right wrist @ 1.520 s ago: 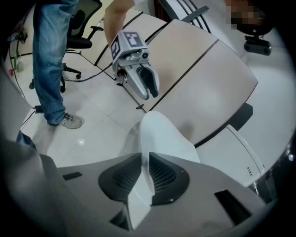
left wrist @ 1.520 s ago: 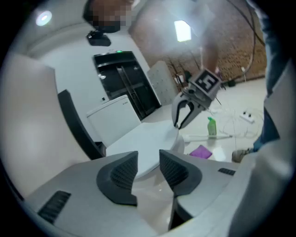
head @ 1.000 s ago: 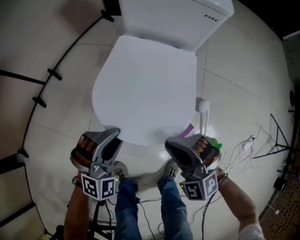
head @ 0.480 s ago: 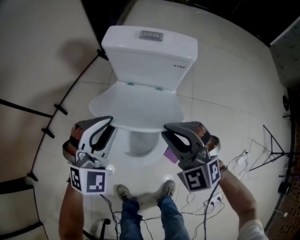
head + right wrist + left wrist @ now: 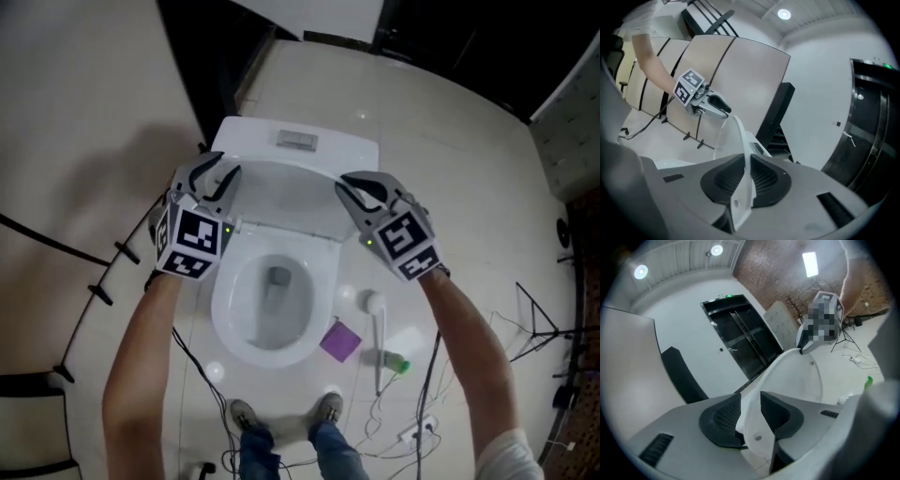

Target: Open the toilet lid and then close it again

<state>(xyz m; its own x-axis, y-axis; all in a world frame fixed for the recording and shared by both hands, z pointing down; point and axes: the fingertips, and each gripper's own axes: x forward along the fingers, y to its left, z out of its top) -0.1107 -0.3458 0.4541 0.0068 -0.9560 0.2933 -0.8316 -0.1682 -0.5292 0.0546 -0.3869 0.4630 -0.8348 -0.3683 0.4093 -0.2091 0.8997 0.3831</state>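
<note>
Shoes [image 5: 246,411] nearest, at bottom of head view. Purple square obj [image 5: 339,341] lay on floor just R of toilet bowl [image 5: 225,319], which was uncovered. Beyond it, toilet lid [image 5: 281,202] stood raised, near upright by the tank [image 5: 296,141]. L gripper [image 5: 228,178] at lid's L edge: jaws had just been opening, w/ edge btw pads, touching both. R gripper [image 5: 345,185]: jaws nearly together, pinching lid's R edge.

The raised white plastic toilet lid [image 5: 286,202] stands close before the white ceramic cistern [image 5: 342,150], leaving scant room behind. The open bowl [image 5: 225,309] is free above; a purple square pad [image 5: 339,341], white brush [image 5: 378,337] and green bottle [image 5: 397,363] clutter the floor [image 5: 450,169] beside it.
</note>
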